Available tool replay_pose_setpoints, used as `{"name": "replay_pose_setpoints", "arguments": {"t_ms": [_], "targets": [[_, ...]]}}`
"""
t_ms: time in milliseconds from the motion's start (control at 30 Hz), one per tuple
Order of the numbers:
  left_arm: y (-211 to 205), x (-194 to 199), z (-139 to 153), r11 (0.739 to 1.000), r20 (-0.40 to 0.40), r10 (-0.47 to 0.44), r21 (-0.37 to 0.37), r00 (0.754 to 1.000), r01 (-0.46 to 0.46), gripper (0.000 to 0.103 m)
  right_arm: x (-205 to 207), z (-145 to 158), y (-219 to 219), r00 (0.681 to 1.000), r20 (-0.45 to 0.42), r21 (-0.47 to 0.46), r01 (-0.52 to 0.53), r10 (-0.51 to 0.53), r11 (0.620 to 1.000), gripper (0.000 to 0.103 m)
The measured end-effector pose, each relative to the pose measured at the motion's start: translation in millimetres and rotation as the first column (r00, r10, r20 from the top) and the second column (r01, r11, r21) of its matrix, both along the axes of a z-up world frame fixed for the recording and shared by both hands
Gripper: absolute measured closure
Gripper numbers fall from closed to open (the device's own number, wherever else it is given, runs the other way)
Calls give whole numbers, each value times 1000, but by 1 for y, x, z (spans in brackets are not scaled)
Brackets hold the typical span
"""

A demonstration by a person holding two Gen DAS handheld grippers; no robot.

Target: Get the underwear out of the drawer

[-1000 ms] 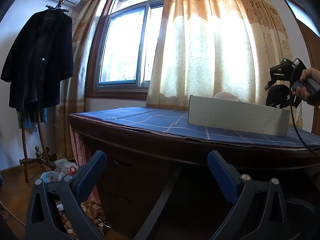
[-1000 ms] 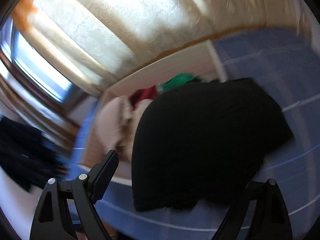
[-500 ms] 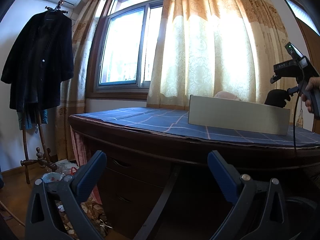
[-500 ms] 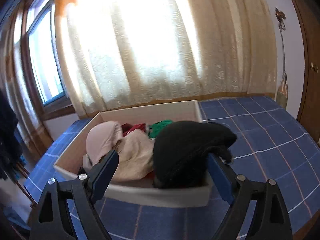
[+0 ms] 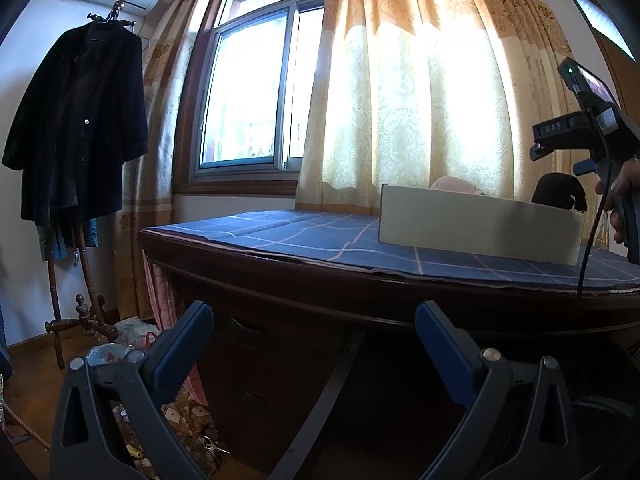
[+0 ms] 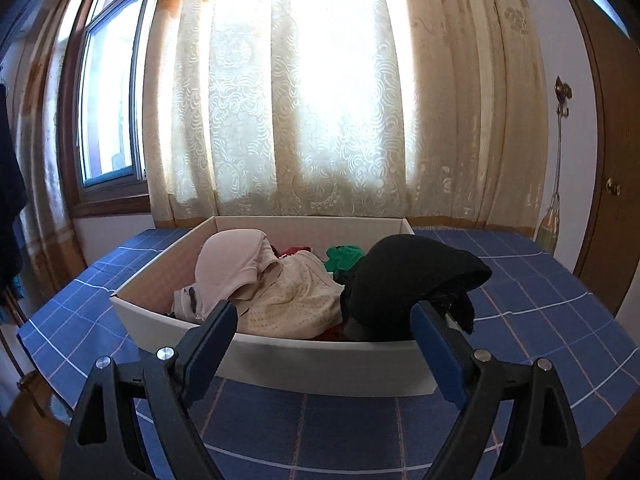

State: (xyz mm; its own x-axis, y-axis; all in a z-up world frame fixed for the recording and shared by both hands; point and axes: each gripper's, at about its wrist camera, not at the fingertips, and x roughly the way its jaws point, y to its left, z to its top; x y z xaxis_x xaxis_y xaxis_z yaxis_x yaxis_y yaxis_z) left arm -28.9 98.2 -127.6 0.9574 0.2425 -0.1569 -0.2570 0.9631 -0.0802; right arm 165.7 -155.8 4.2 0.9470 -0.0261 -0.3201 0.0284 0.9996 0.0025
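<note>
A white drawer (image 6: 320, 364) stands on the blue checked tablecloth (image 6: 320, 432). Inside lie a pink piece (image 6: 228, 264), a cream dotted piece (image 6: 296, 296), a green one (image 6: 344, 258) and a red one (image 6: 298, 250). A black garment (image 6: 408, 276) is heaped at the right front corner, with a flap hanging over the rim. My right gripper (image 6: 325, 314) is open and empty just in front of the drawer's near wall. My left gripper (image 5: 313, 312) is open and empty below the table edge. From there the drawer (image 5: 480, 228) shows side on, with a hand (image 5: 624, 184) holding the right gripper beside it.
A dark coat (image 5: 76, 120) hangs on a wooden rack at the left, with clutter (image 5: 120, 340) on the floor below. Curtains (image 6: 312, 100) and a window (image 5: 248, 96) stand behind the table. A wooden door (image 6: 612, 160) and a bottle (image 6: 550, 224) are at the right.
The right gripper has drawn back from the drawer and rolled level. The black garment, earlier filling its view, now sits smaller at the drawer's right front corner. The left gripper has not moved.
</note>
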Motion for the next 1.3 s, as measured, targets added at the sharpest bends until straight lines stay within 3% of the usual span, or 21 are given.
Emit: {"name": "replay_pose_setpoints", "arguments": {"t_ms": [200,533,1300], "targets": [[0,1,0,1000,-9,-4,-2,1000,4,0,-13,2,13,999,34,-45,15,-13,999,13],[1,2,0,1000,-15,-4,0,1000,4,0,-31,4,20,998,52,-4,26,-26,1000,13],[1,13,1,1000,-81,-22,8,996,22,0,-82,30,46,994,97,-70,64,-57,995,12]]}}
